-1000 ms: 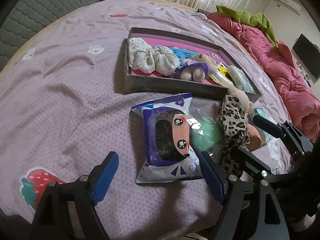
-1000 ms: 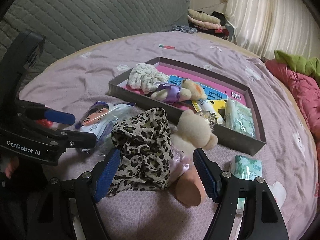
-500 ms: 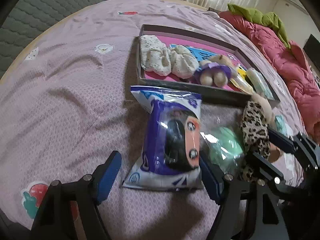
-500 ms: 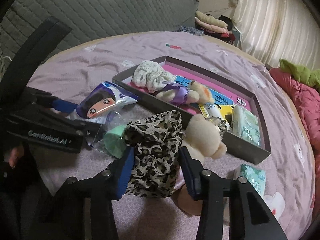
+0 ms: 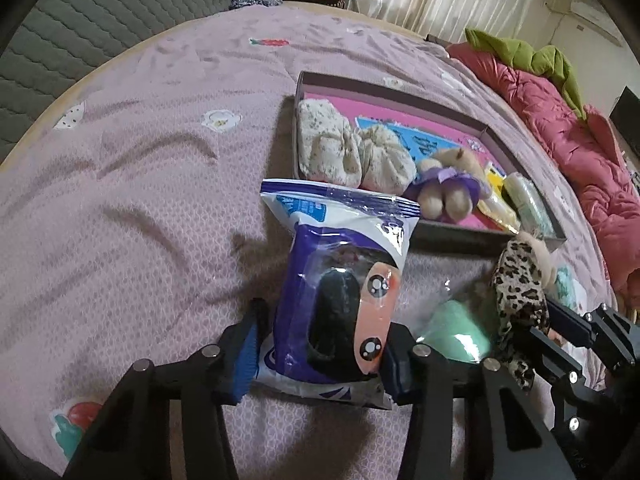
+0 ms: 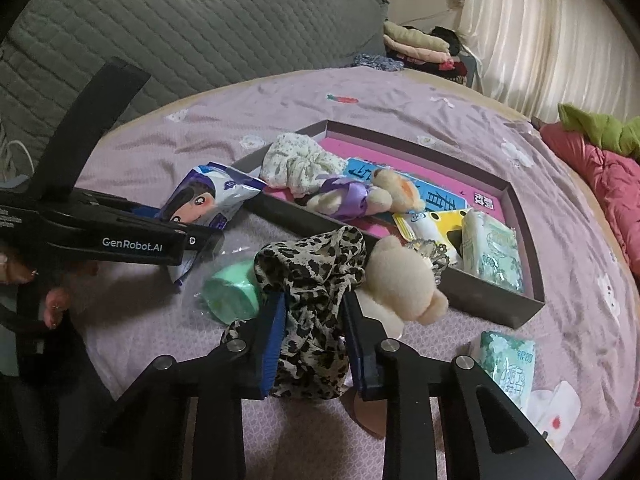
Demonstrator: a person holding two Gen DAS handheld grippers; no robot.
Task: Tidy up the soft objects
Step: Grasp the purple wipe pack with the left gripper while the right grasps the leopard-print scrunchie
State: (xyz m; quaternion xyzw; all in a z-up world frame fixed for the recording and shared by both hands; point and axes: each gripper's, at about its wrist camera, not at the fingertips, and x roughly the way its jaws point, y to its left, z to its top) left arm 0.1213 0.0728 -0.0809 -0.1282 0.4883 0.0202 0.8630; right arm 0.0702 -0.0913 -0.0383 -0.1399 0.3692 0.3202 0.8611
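Note:
My left gripper point(image 5: 320, 344) is shut on a purple-and-white wipes pack with a cartoon face point(image 5: 340, 292), lifted off the bed; it also shows in the right wrist view point(image 6: 208, 200). My right gripper point(image 6: 314, 340) is shut on a leopard-print scrunchie point(image 6: 316, 280), also seen in the left wrist view point(image 5: 518, 292). A cream plush bear point(image 6: 404, 284) lies against the scrunchie. A grey box with a pink floor point(image 5: 448, 236) point(image 6: 492, 300) holds floral scrunchies point(image 5: 348, 152), a plush with a purple ribbon point(image 6: 360, 196) and packets.
A green sponge in clear wrap point(image 6: 232, 292) lies on the purple bedspread between the grippers. A green tissue pack point(image 6: 508, 364) lies at the right. A red quilt point(image 5: 580, 148) is bunched along the bed's right side. Folded clothes point(image 6: 416, 44) are stacked at the back.
My left gripper closed on the wipes pack and raised it toward the box. My right gripper closed on the leopard scrunchie, which is now bunched between the pads.

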